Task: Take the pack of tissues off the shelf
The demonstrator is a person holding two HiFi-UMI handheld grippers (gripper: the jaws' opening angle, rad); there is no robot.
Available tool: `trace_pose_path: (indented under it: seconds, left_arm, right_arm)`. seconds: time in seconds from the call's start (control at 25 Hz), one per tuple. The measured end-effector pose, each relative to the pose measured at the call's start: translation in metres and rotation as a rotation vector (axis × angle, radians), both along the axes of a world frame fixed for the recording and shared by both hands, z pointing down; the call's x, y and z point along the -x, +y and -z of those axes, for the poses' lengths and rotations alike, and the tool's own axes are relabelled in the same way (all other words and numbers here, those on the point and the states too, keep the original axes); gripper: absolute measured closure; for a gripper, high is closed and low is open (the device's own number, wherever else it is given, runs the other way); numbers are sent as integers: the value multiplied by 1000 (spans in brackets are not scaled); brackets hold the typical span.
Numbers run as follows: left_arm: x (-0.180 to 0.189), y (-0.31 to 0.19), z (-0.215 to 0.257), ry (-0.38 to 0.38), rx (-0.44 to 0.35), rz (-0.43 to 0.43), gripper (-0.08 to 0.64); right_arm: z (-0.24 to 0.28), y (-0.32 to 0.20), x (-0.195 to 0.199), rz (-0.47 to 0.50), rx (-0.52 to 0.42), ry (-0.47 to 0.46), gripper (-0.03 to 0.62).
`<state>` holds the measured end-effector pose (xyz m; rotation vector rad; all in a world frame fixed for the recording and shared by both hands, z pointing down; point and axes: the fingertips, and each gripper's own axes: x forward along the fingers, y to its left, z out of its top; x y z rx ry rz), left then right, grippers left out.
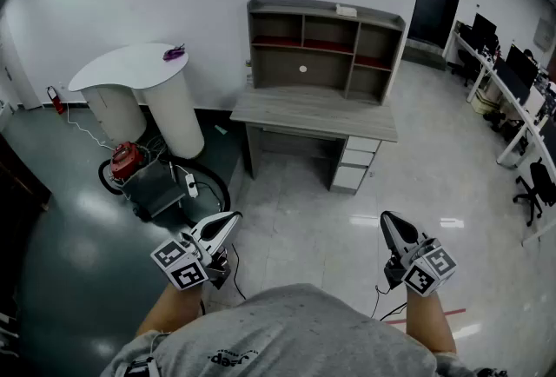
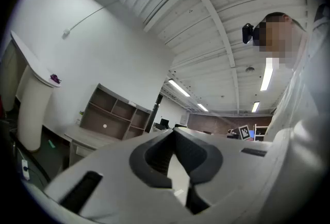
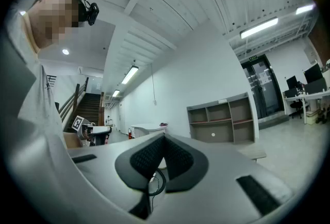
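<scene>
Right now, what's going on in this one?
A person stands away from the desk, holding the left tongs and the right tongs out in front, both shut and empty. The pack of tissues lies on top of the shelf on the desk, untouched. Open floor lies between the tongs and the desk.
</scene>
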<state>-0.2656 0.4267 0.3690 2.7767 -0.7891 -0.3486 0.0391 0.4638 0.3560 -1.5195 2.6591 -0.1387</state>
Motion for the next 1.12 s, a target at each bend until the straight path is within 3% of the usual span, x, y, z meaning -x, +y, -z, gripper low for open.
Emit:
trace_pose_path:
  seconds: [0.76, 1.12]
  left_arm:
    - [-37, 9, 5, -12, -4, -36, 549]
    - [-95, 29, 0, 33, 14, -42, 548]
  right_arm:
    - [-1, 16, -30, -25, 6, -13, 586]
    - [0, 49, -79, 0, 11, 22, 583]
